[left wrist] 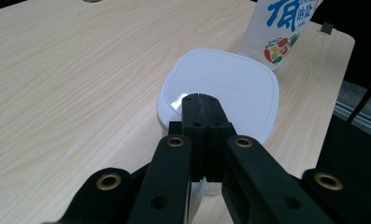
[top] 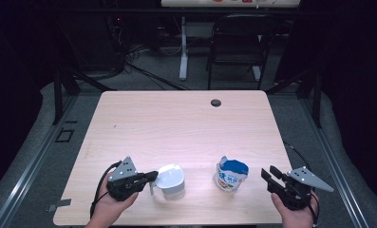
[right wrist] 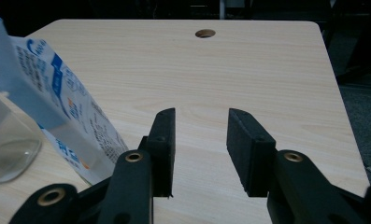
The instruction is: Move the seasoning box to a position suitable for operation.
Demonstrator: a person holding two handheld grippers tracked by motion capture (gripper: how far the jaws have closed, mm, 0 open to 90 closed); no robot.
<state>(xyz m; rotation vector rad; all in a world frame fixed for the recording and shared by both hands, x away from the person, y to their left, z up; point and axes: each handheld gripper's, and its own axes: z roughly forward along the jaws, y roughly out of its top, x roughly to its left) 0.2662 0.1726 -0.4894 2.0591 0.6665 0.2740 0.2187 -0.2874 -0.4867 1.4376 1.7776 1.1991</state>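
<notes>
A white lidded container (top: 171, 180) stands near the table's front edge, with a clear handle on its left side. My left gripper (top: 150, 176) is shut, and its tips lie over the near rim of the white lid (left wrist: 225, 88), on the handle side. I cannot tell whether anything is pinched between the jaws. An opened blue and white pouch (top: 231, 175) stands upright to the right of the container (right wrist: 5, 140). My right gripper (top: 267, 175) is open just right of the pouch (right wrist: 57, 107), with bare table between its jaws (right wrist: 202, 114).
The light wooden table (top: 176, 123) has a round cable hole (top: 216, 102) near its far edge. A dark folding chair (top: 236, 42) and a white desk leg (top: 183, 47) stand beyond the table.
</notes>
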